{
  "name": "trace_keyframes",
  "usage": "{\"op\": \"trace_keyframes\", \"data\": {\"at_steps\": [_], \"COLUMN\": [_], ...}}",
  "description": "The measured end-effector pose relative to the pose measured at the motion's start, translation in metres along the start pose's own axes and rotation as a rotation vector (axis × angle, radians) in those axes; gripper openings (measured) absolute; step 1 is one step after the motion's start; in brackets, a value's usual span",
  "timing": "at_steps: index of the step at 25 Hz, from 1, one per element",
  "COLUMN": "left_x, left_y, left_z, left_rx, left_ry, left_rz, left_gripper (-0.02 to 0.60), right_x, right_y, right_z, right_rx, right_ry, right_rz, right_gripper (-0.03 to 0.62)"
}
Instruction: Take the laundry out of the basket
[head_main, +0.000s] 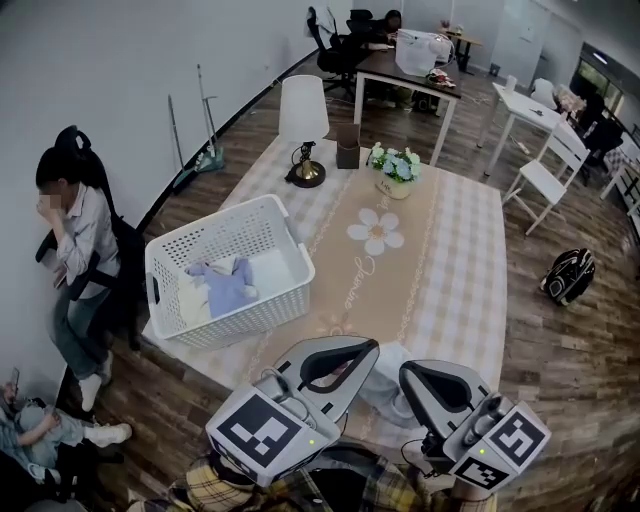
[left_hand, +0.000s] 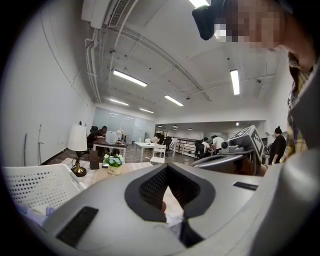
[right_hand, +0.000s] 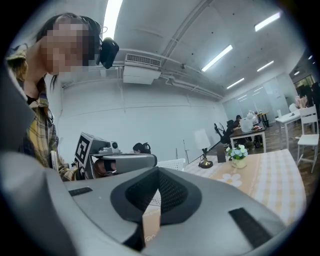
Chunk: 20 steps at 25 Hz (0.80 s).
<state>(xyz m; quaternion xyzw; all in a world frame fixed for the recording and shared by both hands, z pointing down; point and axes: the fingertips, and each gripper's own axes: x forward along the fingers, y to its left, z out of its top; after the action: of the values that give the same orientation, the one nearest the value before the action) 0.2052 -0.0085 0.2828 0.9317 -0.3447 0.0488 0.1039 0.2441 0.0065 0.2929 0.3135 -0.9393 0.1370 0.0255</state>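
Note:
A white laundry basket (head_main: 268, 222) stands on the left part of the checked table (head_main: 460, 270). Inside it lie a lilac garment (head_main: 228, 285) and some white clothes (head_main: 270, 270). A pale garment (head_main: 385, 392) lies on the table near the front edge, between the two grippers. My left gripper (head_main: 362, 352) hovers over the front edge, right of the basket, jaws together with nothing in them. My right gripper (head_main: 412, 378) is beside it, also shut and empty. The left gripper view shows the left gripper (left_hand: 167, 171) with the basket wall (left_hand: 35, 185) on its left. The right gripper (right_hand: 157, 176) points across the table.
A table lamp (head_main: 303, 130), a brown box (head_main: 348, 150) and a pot of flowers (head_main: 395, 170) stand at the table's far end. A person (head_main: 75, 240) sits against the wall on the left. A white chair (head_main: 545, 170) and a backpack (head_main: 568, 275) are on the right.

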Motion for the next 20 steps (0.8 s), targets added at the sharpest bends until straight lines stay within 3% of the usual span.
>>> {"op": "trace_keyframes", "data": {"at_steps": [10,20], "left_x": [-0.042,-0.105], "left_y": [0.044,0.157], "left_z": [0.003,0.005], "left_rx": [-0.049,-0.071], "left_ry": [-0.039,-0.027], "left_rz": [0.129,0.145], "left_gripper": [0.025,0.025], "right_x": [0.044,0.156], "right_y": [0.021,0.059], "right_z": [-0.002,-0.003], "right_rx": [0.0,-0.011], "right_ry": [0.071,0.109], "right_rz": [0.086,0.067], "right_gripper": [0.014,0.014]}}
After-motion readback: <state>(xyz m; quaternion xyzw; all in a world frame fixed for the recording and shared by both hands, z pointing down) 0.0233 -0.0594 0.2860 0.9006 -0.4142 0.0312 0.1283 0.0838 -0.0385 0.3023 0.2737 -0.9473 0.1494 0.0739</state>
